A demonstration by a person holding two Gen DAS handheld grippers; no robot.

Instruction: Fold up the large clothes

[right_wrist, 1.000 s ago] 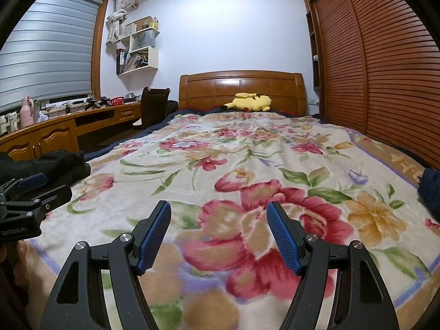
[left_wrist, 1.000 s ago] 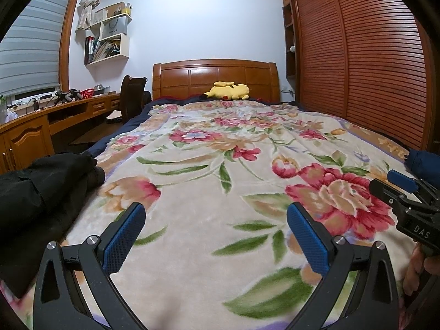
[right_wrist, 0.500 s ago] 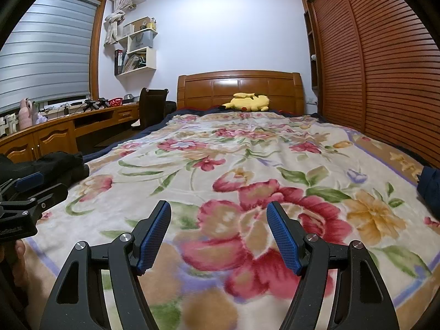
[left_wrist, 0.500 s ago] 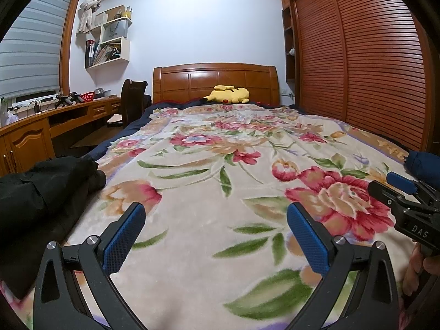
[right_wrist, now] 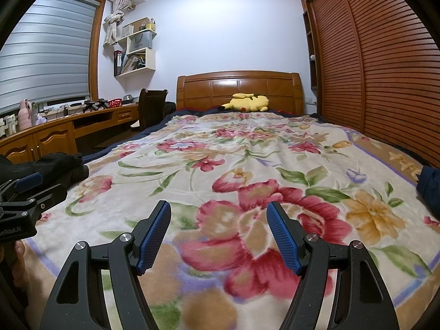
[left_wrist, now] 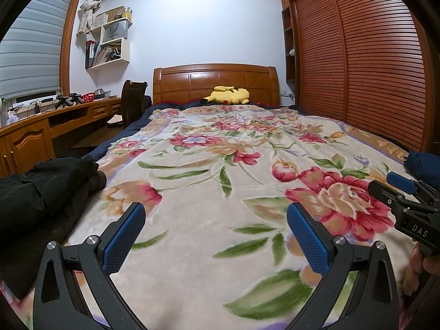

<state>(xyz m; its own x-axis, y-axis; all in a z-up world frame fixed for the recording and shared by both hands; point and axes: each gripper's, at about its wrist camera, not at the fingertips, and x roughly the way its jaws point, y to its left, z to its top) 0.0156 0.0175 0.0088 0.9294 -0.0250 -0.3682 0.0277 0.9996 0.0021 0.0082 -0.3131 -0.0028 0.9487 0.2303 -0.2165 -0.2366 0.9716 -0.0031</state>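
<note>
Now your left gripper point(left_wrist: 216, 236) and right gripper point(right_wrist: 218, 236) both gape wide, empty, above floral blanket point(left_wrist: 220, 165). Black garment point(left_wrist: 41, 189) heaped at bed's left edge, navy garment point(right_wrist: 430, 189) at right edge.

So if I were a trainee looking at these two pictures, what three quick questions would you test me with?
1. True or false: the left tongs are clamped on the black garment.
2. Which garment lies at the bed's right edge? A) the dark blue garment B) a white shirt C) a red scarf
3. Fill in: the yellow plush toy lies at the foot of the wooden ____.

Key:
1. False. Both the left and the right tongs are open and empty above the floral blanket; the black garment lies apart, at the bed's left edge.
2. A.
3. Headboard.
</note>
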